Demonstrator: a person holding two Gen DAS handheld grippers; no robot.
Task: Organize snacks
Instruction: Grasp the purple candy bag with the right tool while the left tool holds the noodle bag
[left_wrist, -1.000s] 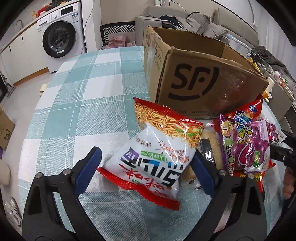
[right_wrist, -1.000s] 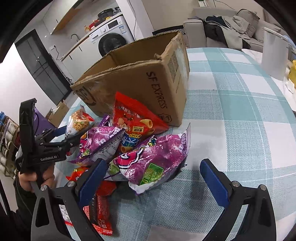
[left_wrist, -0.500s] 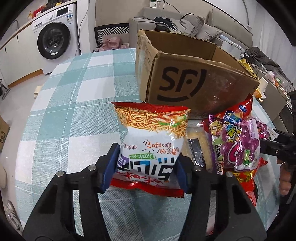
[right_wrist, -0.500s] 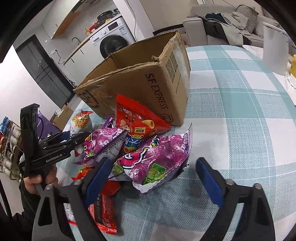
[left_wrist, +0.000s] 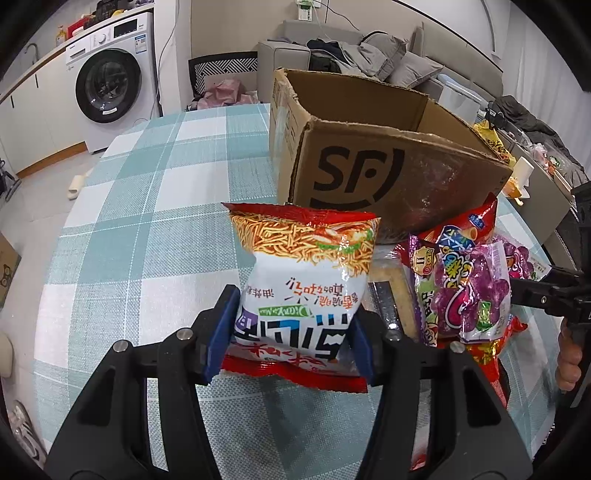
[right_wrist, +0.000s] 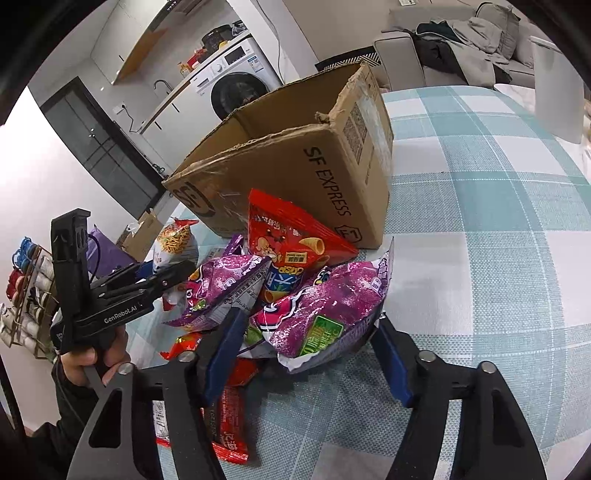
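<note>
My left gripper (left_wrist: 291, 332) is shut on a white and red noodle snack bag (left_wrist: 303, 280) and holds it upright in front of the open SF cardboard box (left_wrist: 388, 177). The same bag (right_wrist: 173, 247) and the left gripper (right_wrist: 162, 277) show in the right wrist view, left of the pile. My right gripper (right_wrist: 308, 354) has its jaws around the near end of a purple snack bag (right_wrist: 325, 306) in the pile; the blue pads touch its sides. A red cone-snack bag (right_wrist: 291, 236) and another purple bag (right_wrist: 221, 288) lie behind it.
The SF box (right_wrist: 295, 166) stands on the teal checked tablecloth (left_wrist: 147, 206). Red wrappers (right_wrist: 225, 417) lie at the pile's near edge. A purple grape bag (left_wrist: 469, 291) sits right of the noodle bag. A white container (right_wrist: 557, 85) stands far right.
My left gripper closed on the noodle bag and lifted it upright. My right gripper moved forward and narrowed its jaws around the purple bag.
</note>
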